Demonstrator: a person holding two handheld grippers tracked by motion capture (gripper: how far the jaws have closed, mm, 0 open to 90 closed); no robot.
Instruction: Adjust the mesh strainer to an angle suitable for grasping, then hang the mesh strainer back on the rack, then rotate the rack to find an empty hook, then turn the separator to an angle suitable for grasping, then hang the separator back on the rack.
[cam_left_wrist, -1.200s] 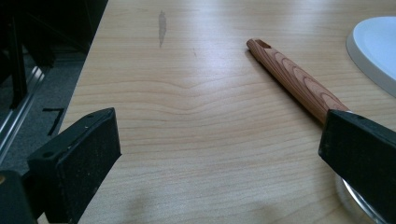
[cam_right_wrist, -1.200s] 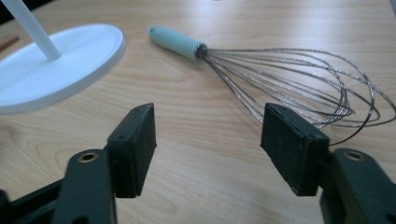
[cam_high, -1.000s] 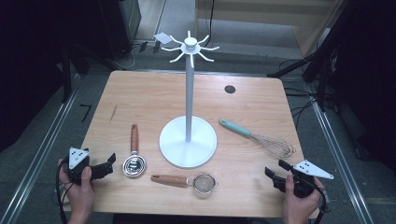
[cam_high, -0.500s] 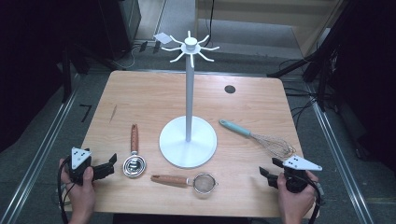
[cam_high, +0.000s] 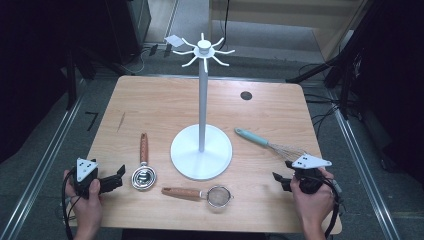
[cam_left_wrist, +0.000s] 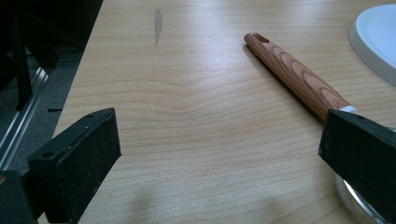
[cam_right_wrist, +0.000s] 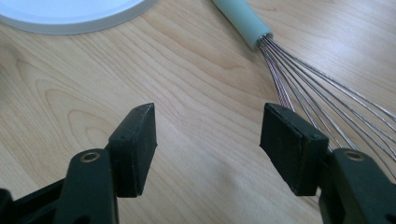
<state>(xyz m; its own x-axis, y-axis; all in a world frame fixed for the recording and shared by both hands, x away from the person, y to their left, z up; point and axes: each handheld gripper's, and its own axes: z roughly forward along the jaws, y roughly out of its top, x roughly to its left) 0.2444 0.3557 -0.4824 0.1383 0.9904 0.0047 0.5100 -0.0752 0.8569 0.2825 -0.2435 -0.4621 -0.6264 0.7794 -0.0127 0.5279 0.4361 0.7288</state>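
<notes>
Clearly the right gripper (cam_high: 282, 181), jaws half open and just closing on nothing, sits beside the whisk (cam_right_wrist: 299, 70) wires, right of the stand (cam_high: 202, 150). Pinching springy wires could slip. Left gripper (cam_high: 117, 176) gapes empty by the scoop (cam_high: 143, 167).

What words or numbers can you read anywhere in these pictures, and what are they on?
"7": a dark mark shaped like that number on the grey floor left of the table.
Nothing readable on the whisk, the strainer, the white stand or the grippers.
</notes>
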